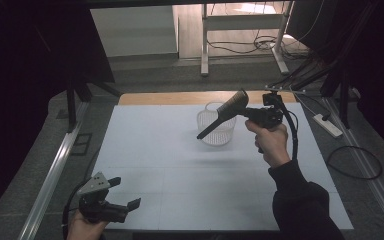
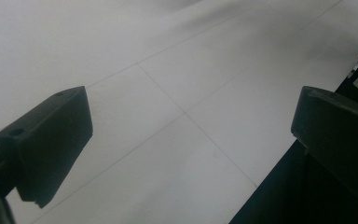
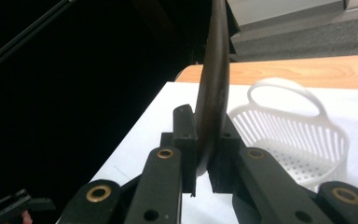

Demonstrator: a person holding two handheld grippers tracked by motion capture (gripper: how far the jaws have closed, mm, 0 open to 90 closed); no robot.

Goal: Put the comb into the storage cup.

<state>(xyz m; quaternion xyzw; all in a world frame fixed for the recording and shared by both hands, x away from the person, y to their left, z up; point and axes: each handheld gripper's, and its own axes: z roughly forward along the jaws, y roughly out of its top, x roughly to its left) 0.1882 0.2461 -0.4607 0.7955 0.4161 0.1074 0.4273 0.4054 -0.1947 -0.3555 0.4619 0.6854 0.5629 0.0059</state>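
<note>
Black jaws of the right gripper [image 3: 204,175] pinch a dark comb [image 3: 213,88] upright above the white basket [image 3: 307,144] just beyond (likely for dropping in); left gripper [image 1: 123,192] gapes wide, empty.

The comb [image 3: 213,88] is cut off by the top edge in the right gripper view; part of the basket [image 1: 214,131] is hidden behind it in the high view
</note>
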